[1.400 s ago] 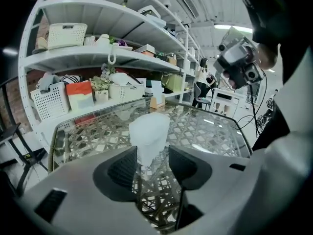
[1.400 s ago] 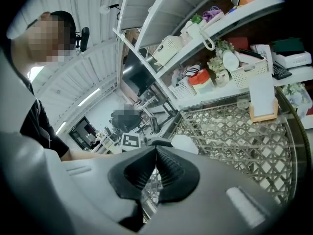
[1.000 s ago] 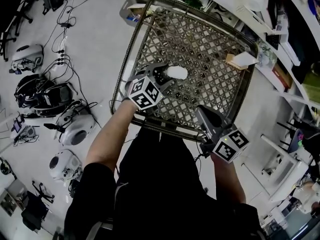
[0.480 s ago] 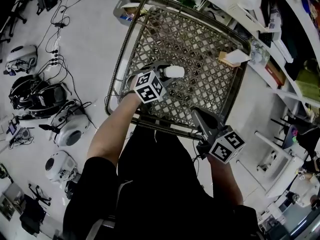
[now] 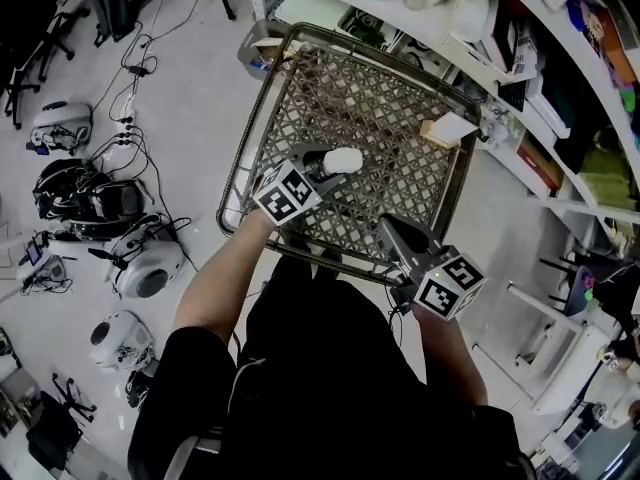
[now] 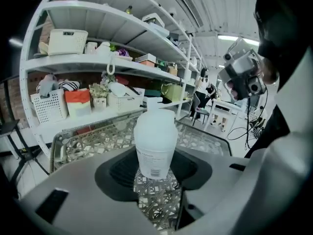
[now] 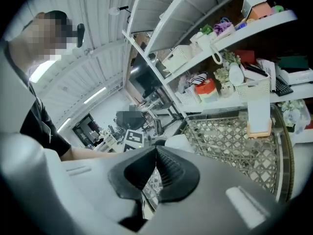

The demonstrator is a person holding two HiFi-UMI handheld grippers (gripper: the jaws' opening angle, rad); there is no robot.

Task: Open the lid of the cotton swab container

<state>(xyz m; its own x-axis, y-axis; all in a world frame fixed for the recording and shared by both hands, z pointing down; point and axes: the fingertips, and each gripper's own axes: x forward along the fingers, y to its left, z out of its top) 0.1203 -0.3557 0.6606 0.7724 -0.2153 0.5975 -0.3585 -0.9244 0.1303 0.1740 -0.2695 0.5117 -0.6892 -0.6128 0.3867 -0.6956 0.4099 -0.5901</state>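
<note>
since a second back, the left gripper (image 5: 318, 164) has drawn its jaws in around the cotton swab container (image 5: 343, 159), while the right gripper (image 5: 390, 228) has kept its place. the container stands upright near the middle of the mesh table (image 5: 300, 88). the left gripper reaches it from about 7 o'clock, and in the left gripper view the pads sit against both sides of its lower body (image 6: 155, 143). the lid (image 6: 154, 112) looks still shut. the right gripper waits at the table's 5 o'clock edge with its jaws closed on nothing (image 7: 155, 173). a small box (image 5: 448, 130) lies well apart at 2 o'clock.

the hold is low on a smooth, rounded plastic body, so i'd expect prying at the lid from above to lever the container over or twist it within the pads. a straight upward pull might lift the whole container instead of freeing the lid. the woven surface gives it an uneven footing. squeezing harder to compensate could flex the thin wall.
</note>
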